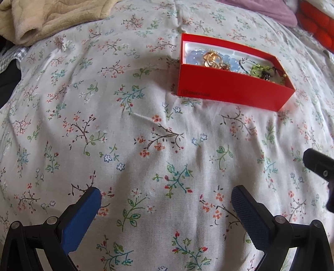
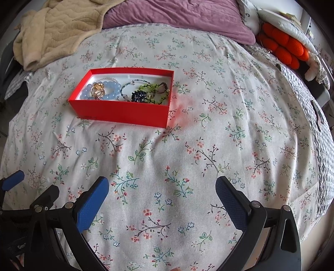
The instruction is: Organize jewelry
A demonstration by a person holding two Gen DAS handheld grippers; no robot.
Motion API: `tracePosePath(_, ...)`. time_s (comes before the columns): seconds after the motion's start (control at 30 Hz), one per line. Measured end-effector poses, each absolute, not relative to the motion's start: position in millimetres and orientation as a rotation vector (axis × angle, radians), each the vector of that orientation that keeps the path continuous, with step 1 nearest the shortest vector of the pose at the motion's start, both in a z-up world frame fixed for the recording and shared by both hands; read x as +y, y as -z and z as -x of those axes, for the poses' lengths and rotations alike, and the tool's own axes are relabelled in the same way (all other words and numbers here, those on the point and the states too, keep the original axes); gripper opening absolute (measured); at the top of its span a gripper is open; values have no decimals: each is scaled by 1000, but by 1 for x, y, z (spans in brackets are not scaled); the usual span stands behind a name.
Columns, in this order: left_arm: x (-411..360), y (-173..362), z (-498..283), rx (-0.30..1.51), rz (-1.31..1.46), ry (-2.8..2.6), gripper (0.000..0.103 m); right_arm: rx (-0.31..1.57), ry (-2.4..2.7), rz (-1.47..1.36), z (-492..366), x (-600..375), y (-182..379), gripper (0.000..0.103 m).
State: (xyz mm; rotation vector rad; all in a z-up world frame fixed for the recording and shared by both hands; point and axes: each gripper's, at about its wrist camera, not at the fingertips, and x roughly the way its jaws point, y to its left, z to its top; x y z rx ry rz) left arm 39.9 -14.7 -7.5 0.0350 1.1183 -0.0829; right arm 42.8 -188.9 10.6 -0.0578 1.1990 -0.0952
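A red box [image 2: 123, 113] is seen resting on a bed covered w/ a floral quilt [image 2: 208, 146], lid off, white-lined inside. In the box, a pale blue bead bracelet [image 2: 110, 91] is laid at the left end w/ gold rings [image 2: 98, 89] on top of it; a thin beaded strand [image 2: 127, 85] is seen approx. mid-box, a dark blue/black piece [image 2: 138, 97] just beside it, and green bead jewelry [image 2: 154, 91] is piled at the right end. Nothing is held by either gripper. The left gripper [image 1: 166, 200] is held low over the quilt, well short of the box, its blue-padded fingers [image 1: 81, 216] spread wide and released. The right gripper [image 2: 161, 193] is likewise held over bare quilt nearer the camera than the box, fingers [image 2: 94, 205] parted wide, empty. A beige blanket [image 2: 56, 31] is bunched at the far left, a purple pillow [image 2: 179, 16] is set at the far end, and an orange cushion [image 2: 281, 45] is seen at the far right edge.
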Motion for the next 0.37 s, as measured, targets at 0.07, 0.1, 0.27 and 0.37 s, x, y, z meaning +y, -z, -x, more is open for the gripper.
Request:
tracePosePath(0.07,-13,6,-40,1116,-25,86,102,1202,99,61,-43,-188,-10,103)
tracePosePath(0.1,-12,5,-40,1114,-20,86,102,1203,100,60,-43,-187,-9,103)
tracePosePath(0.27,-8,3,-41,1110,-6,78,102,1208,102,64,-43,-183,-8,103)
tracePosePath(0.37,-7,3,-41,1106,-4,76,102,1215,106,65,-43,-182,-6,103)
